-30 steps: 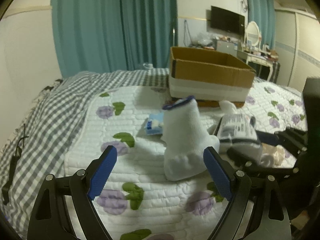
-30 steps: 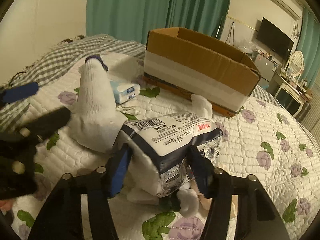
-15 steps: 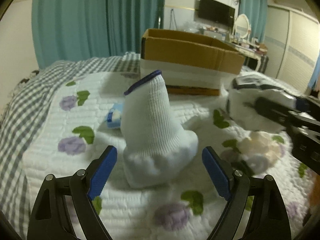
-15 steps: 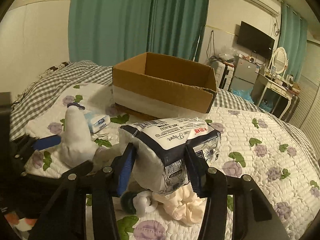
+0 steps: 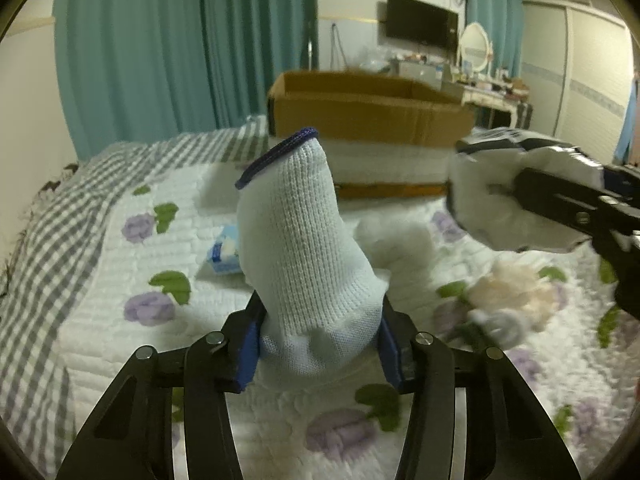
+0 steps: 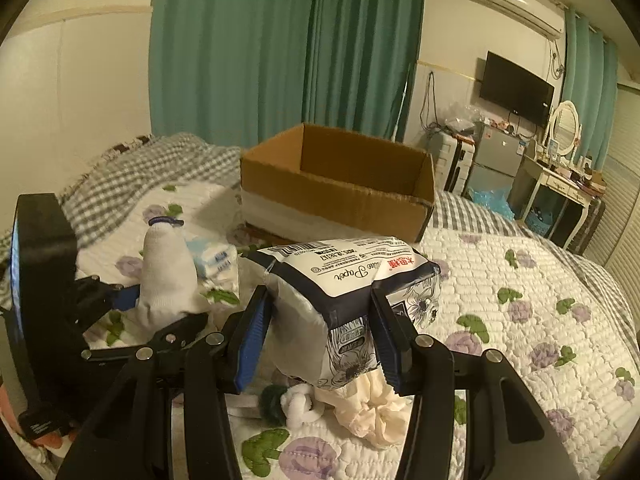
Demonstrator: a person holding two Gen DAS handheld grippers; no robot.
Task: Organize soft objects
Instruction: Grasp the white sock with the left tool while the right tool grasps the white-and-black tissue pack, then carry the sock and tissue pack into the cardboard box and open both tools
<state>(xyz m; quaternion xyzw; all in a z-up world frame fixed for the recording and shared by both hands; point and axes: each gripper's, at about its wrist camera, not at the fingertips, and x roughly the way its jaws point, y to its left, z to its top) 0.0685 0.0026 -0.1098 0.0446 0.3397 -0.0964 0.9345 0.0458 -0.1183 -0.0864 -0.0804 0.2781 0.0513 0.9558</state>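
Observation:
My left gripper (image 5: 318,350) is shut on the base of a white sock (image 5: 298,248) with a blue cuff, which stands upright on the quilt; it also shows in the right wrist view (image 6: 166,272). My right gripper (image 6: 318,342) is shut on a pack of tissue paper (image 6: 348,296) and holds it above the bed; the pack also shows at the right of the left wrist view (image 5: 516,196). An open cardboard box (image 6: 340,186) stands behind on the bed, also in the left wrist view (image 5: 368,108).
A small blue tissue packet (image 5: 226,252) lies behind the sock. A cream scrunchie (image 6: 372,404) and a green-and-white pompom tie (image 6: 288,400) lie under the held pack. A floral quilt (image 6: 520,320) covers the bed over a checked blanket (image 5: 40,240).
My left gripper moved forward and closed on the sock, which it was open around before. My right gripper lifted the tissue pack higher above the bed.

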